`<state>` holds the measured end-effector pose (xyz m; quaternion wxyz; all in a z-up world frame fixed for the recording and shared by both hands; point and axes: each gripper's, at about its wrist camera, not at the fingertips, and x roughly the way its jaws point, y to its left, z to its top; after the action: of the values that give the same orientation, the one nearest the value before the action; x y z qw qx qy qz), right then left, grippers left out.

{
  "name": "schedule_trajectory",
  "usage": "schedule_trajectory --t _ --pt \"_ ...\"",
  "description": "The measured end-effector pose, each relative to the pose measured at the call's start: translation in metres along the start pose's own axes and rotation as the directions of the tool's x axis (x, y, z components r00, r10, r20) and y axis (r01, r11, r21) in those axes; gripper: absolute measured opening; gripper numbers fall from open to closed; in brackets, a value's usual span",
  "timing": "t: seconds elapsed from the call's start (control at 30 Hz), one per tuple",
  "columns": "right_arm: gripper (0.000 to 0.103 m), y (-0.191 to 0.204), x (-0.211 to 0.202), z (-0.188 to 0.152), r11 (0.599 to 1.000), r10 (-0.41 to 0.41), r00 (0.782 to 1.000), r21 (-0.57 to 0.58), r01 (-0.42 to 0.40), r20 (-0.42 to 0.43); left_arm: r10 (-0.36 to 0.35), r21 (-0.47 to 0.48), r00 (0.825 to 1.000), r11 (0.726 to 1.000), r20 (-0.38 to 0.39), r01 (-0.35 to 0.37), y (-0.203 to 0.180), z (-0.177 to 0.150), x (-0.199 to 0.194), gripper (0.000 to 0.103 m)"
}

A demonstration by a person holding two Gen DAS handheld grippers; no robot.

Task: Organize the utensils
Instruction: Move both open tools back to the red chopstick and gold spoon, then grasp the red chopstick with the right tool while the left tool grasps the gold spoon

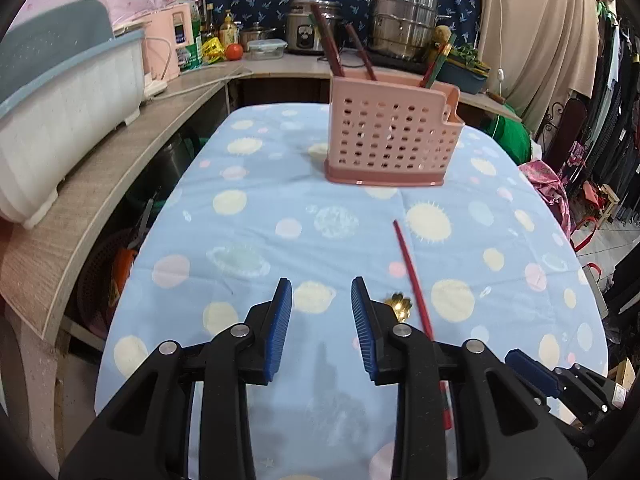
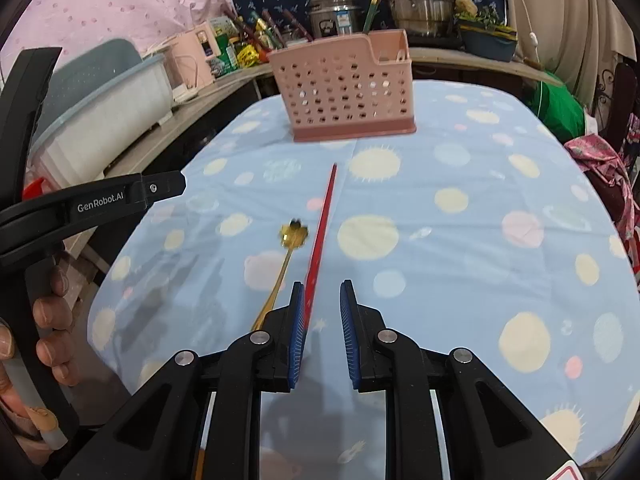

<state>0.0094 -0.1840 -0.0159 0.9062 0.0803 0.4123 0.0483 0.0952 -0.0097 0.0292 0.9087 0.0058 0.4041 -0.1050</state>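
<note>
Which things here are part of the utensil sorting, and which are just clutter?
For the job:
red chopstick, loose on the cloth
gold spoon, beside it
pink utensil holder, already holding a few utensils

Just lying about:
white dish rack on the side counter
steel pots
tomato
bottles

We see open blue planet-print tablecloth [image 1: 248,240] across the near and left table, free for passage. At the far middle stands a pink perforated plastic utensil caddy [image 1: 390,140], blocking that stretch. A red chopstick [image 2: 322,232] and a gold flower-headed spoon [image 2: 290,240] lie side by side on the near cloth. A wooden counter [image 1: 100,184] walls the left edge.
</note>
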Motion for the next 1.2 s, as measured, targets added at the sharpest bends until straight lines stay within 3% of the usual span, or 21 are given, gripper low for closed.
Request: schedule_trajectory --t 0.27,0.73,0.87,1.2 --pt "0.019 0.009 0.018 -0.020 1.000 0.017 0.998 -0.014 -0.018 -0.062 0.007 -0.010 0.998 1.000 -0.055 -0.008 0.006 -0.025 0.010 0.030" --pt "0.019 0.017 0.032 -0.030 0.999 0.012 0.996 -0.033 -0.016 -0.090 0.006 -0.005 0.994 1.000 -0.112 -0.006 0.005 -0.044 0.020 0.030" --pt "0.012 0.018 0.032 -0.031 0.999 -0.010 0.997 -0.048 0.006 -0.081 0.000 -0.004 0.993 1.000 -0.122 0.000 0.003 -0.046 0.022 0.030" --pt "0.007 0.000 0.027 -0.032 0.999 -0.037 0.998 0.005 0.037 -0.059 -0.023 0.012 0.989 1.000 -0.146 0.025 -0.008 -0.056 0.025 0.045"
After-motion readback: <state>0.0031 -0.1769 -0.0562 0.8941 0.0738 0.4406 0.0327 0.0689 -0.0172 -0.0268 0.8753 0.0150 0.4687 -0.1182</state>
